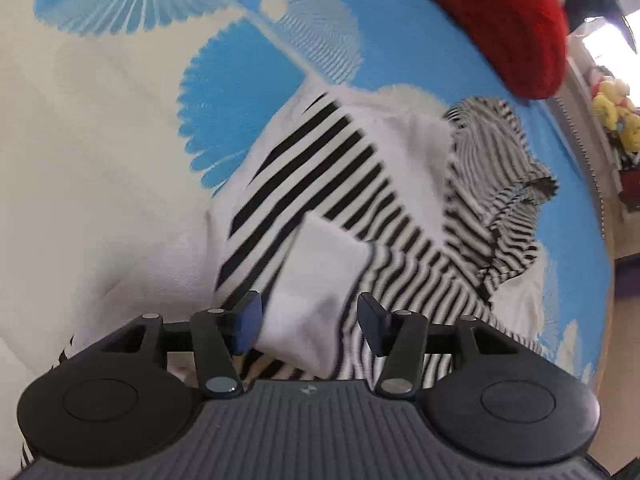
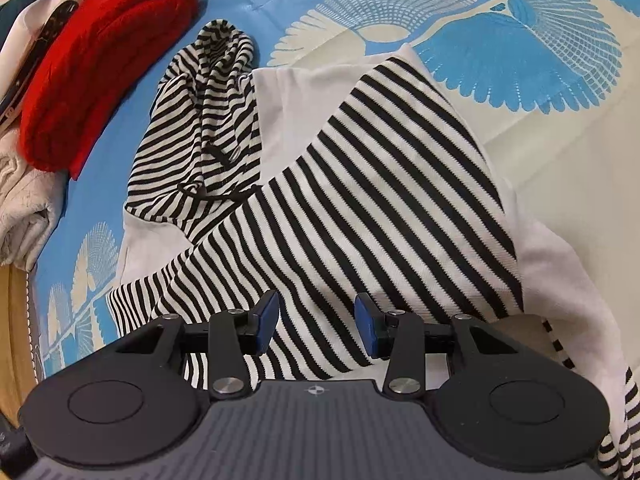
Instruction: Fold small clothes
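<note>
Left wrist view: your left gripper (image 1: 310, 322) is released, fingers spread either side of a white cuff (image 1: 320, 280) of the striped top (image 1: 320, 168); nothing is pinched. Red knit (image 1: 508, 16) lies at 1 o'clock.

Right wrist view: your right gripper (image 2: 316, 326) is likewise released above the top (image 2: 380, 200), which lies crumpled on the sheet (image 2: 560, 140). Judged step: pre-grasp. Next, close on an edge. No readable writing.

Ahead of your right claw (image 2: 316, 330) the top (image 2: 360, 168) lies spread on the sheet (image 2: 540, 128), its hood (image 2: 208, 92) bunched ahead-left. Farther left sits the cushion (image 2: 96, 56), with a towel (image 2: 24, 200) just nearer beside it. A cuff (image 1: 316, 280) lies between your left claw's (image 1: 310, 328) fingers.
</note>
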`<state>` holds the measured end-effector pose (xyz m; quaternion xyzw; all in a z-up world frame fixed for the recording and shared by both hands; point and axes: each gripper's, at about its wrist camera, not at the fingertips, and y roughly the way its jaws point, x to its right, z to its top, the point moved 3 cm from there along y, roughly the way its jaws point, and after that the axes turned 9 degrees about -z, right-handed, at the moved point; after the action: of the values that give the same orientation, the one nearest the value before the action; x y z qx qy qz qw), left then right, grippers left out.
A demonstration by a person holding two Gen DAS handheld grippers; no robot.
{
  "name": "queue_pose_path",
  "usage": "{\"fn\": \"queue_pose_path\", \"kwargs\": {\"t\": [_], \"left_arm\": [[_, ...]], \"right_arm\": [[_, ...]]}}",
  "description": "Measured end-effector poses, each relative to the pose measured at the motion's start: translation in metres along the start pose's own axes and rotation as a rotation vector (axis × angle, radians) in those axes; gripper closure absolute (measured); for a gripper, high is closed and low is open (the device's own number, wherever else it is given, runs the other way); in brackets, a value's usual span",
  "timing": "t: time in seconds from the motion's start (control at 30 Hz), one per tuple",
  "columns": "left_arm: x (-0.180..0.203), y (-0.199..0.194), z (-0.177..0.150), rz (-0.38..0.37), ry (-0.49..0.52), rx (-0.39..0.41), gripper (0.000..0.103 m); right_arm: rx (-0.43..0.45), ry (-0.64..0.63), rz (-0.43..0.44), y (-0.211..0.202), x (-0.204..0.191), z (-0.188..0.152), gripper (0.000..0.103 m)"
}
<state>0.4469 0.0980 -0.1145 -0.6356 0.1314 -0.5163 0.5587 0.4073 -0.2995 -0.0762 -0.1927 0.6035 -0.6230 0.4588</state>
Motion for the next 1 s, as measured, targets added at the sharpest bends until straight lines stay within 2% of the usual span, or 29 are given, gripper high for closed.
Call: {"fn": "queue_pose_path", "kwargs": {"t": [0.07,0.1,0.13,0.23,0.33,0.4,0.43,0.47,0.53,0.57,0.6,0.63,0.67,0.7,0.73,0.8,0.87,1.0], "left_arm": [[-0.004,0.01,-0.003,0.011,0.0,-0.04,0.047],[-0.006,0.016,-0.005,0.026,0.012,-0.068,0.064],[-0.008,0.019,-0.008,0.039,0.022,-0.076,0.097],[0.002,0.001,-0.01,0.069,0.094,0.017,0.098],[0.022,-0.022,-0.009,0.06,0.187,0.104,0.097],[0.023,-0.018,-0.008,0.099,0.2,0.077,0.095],[0.018,-0.012,-0.008,0.143,0.193,0.042,0.094],[0.017,-0.012,-0.006,0.186,0.2,0.048,0.094],[0.031,-0.022,-0.009,0.244,0.318,0.145,0.092],[0.045,-0.027,-0.012,0.226,0.41,0.183,0.088],[0.055,-0.03,-0.015,0.185,0.466,0.193,0.074],[0.062,-0.029,-0.02,0.107,0.497,0.178,0.065],[0.062,-0.024,-0.022,0.063,0.48,0.139,0.064],[0.057,-0.015,-0.024,0.053,0.444,0.087,0.064],[0.044,0.001,-0.027,0.075,0.382,0.001,0.064],[0.022,0.025,-0.032,0.137,0.286,-0.109,0.065],[0.023,0.022,-0.032,0.141,0.296,-0.077,0.065],[0.052,-0.001,-0.032,0.131,0.458,0.06,0.064]], "right_arm": [[-0.003,-0.006,-0.002,0.002,-0.001,-0.001,0.059],[-0.006,-0.006,-0.006,0.003,-0.002,-0.001,0.059],[-0.01,-0.005,-0.008,0.005,-0.002,-0.001,0.059],[-0.017,0.0,-0.012,0.008,-0.002,-0.001,0.059],[-0.023,0.032,-0.017,0.01,0.002,0.0,0.059],[-0.029,0.072,-0.027,0.013,0.008,0.001,0.059],[-0.035,0.093,-0.04,0.015,0.013,0.001,0.059],[-0.04,0.108,-0.063,0.018,0.019,0.001,0.059],[-0.043,0.143,-0.12,0.023,0.03,0.001,0.059],[-0.045,0.16,-0.14,0.026,0.036,0.002,0.059],[-0.046,0.176,-0.153,0.027,0.042,0.003,0.059],[-0.046,0.188,-0.164,0.029,0.046,0.004,0.059],[-0.044,0.194,-0.166,0.029,0.049,0.005,0.059],[-0.042,0.195,-0.165,0.028,0.05,0.005,0.059],[-0.037,0.191,-0.165,0.027,0.05,0.005,0.059],[-0.02,0.178,-0.163,0.022,0.048,0.006,0.059],[0.016,0.143,-0.162,0.013,0.042,0.008,0.059],[0.14,-0.019,-0.152,-0.012,0.021,0.02,0.056]]}}
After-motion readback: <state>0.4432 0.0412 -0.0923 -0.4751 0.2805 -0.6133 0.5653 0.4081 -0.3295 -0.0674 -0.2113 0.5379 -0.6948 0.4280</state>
